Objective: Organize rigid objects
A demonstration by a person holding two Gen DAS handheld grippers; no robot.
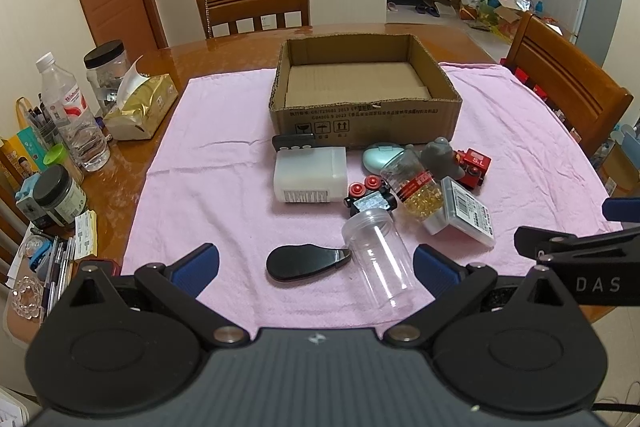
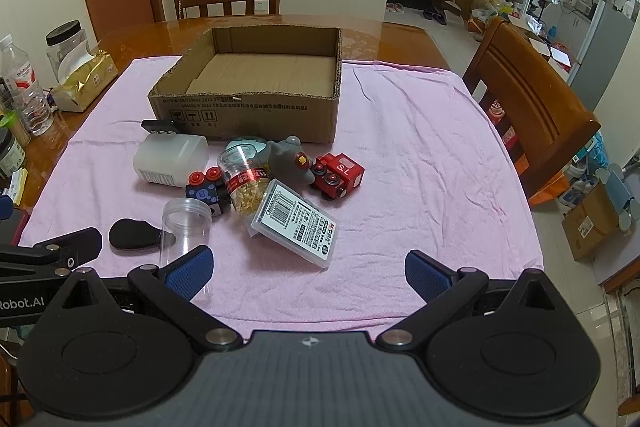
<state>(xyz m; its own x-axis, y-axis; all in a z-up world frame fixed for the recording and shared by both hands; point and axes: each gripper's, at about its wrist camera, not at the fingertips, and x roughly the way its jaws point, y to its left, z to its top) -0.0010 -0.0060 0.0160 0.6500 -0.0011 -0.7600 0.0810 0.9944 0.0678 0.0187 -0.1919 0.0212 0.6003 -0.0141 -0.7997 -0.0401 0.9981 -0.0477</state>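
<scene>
An empty cardboard box [image 1: 364, 115] [image 2: 248, 111] stands at the back of the pink cloth. In front of it lie a white plastic container [image 1: 310, 173] [image 2: 172, 155], a black remote [image 1: 292, 141], a capsule jar [image 1: 414, 185] [image 2: 244, 183], a grey toy [image 1: 440, 157] [image 2: 290, 157], a red toy train [image 1: 474, 167] [image 2: 338, 175], a flat labelled case [image 1: 466, 213] [image 2: 298, 223], a black toy car [image 1: 370, 197], a clear empty jar [image 1: 378, 259] [image 2: 184, 231] and a black clip [image 1: 304, 261] [image 2: 132, 233]. My left gripper [image 1: 316, 269] is open, the clear jar lying between its fingers. My right gripper [image 2: 308, 271] is open above bare cloth, near the case.
A bottle [image 1: 74, 115], jars, a tissue pack [image 1: 140, 107] and pens crowd the table's left edge. Wooden chairs [image 1: 254, 3] [image 2: 532, 103] stand behind and to the right. The pink cloth [image 2: 420, 163] is bare on its right half.
</scene>
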